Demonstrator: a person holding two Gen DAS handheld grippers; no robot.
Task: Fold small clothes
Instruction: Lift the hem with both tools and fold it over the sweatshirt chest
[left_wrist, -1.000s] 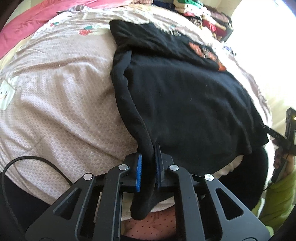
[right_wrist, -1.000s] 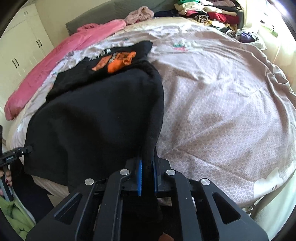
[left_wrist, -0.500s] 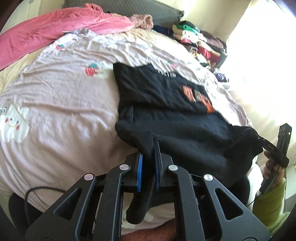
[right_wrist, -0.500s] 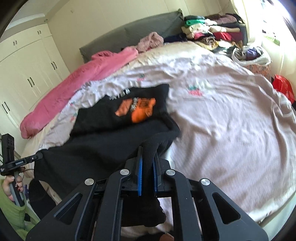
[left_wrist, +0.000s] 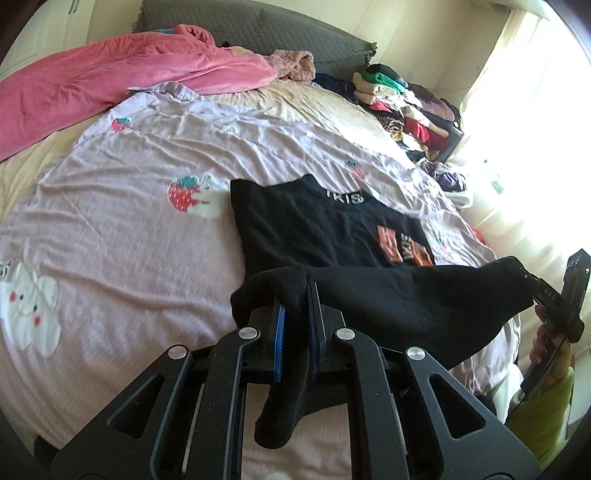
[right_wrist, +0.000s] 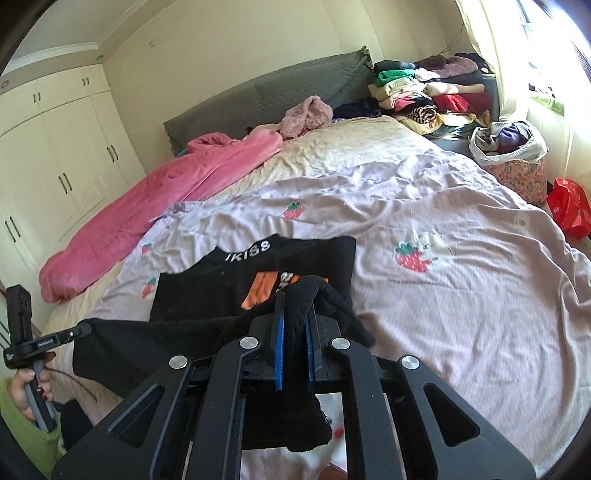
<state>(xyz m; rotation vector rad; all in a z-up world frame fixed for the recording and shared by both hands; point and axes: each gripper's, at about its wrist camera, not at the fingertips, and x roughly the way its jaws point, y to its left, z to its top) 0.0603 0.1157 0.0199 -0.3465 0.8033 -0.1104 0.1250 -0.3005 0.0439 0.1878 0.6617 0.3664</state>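
In your left wrist view, your left gripper (left_wrist: 295, 314) sits at lower centre, clamped on a corner of the black shirt (left_wrist: 317, 229). The shirt's printed part lies flat on the lilac strawberry bedsheet (left_wrist: 110, 221) mid-frame, while its near hem is lifted and stretches right to your right gripper (left_wrist: 532, 284) at the right edge.

In your right wrist view, your right gripper (right_wrist: 293, 325) at lower centre pinches the shirt's other corner; the hem runs left to your left gripper (right_wrist: 83, 328). A pink blanket (right_wrist: 147, 214) lies upper left.
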